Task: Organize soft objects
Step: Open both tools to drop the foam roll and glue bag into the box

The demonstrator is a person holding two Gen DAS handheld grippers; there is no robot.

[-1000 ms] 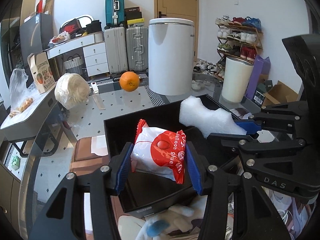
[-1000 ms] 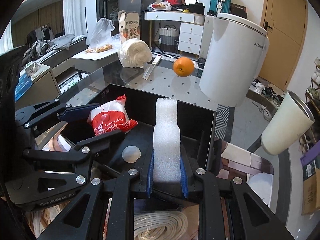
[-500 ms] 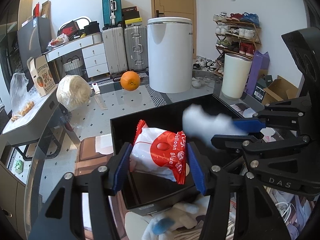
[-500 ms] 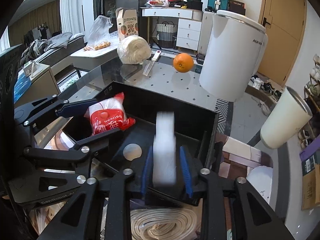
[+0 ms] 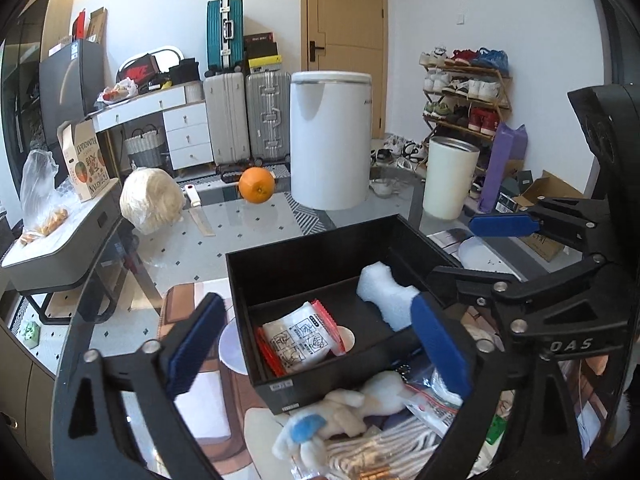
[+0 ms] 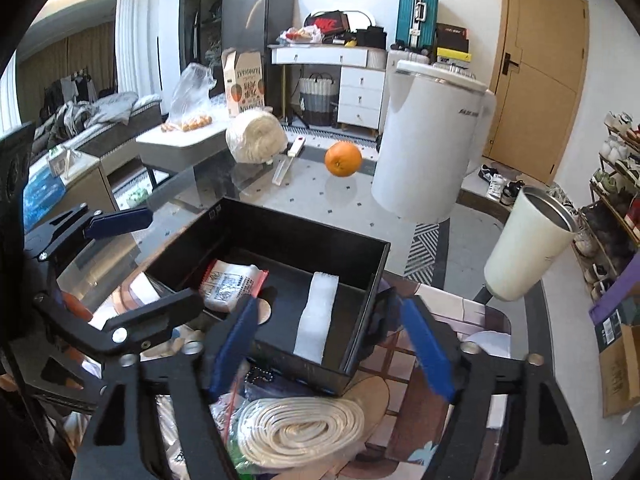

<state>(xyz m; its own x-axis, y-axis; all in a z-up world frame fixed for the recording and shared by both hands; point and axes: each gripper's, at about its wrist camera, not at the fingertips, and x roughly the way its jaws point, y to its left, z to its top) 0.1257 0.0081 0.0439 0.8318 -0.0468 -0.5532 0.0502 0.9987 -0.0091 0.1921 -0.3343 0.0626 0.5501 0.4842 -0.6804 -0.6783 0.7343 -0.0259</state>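
Observation:
A black open box (image 5: 316, 256) (image 6: 362, 288) stands on the glass table. Inside it lie a red-and-white snack packet (image 5: 304, 336) (image 6: 228, 284), back side up, and a white foam block (image 5: 384, 296) (image 6: 318, 320). My left gripper (image 5: 320, 344) is open and empty, its blue pads spread over the box's near edge. My right gripper (image 6: 328, 340) is open and empty above the box's near wall. A white plush toy with a blue patch (image 5: 340, 416) and a coiled white rope (image 6: 300, 432) lie in front of the box.
An orange (image 5: 257, 185) (image 6: 343, 159), a tall white canister (image 5: 330, 140), a white cup (image 5: 450, 178) (image 6: 528, 256), a pale wrapped bundle (image 5: 150, 200) and a knife (image 5: 200, 212) sit on the far part of the table. Clutter in plastic bags lies near me.
Both grippers opened and let go. The snack packet and the foam block dropped into the black box. Both grippers have drawn back toward me.

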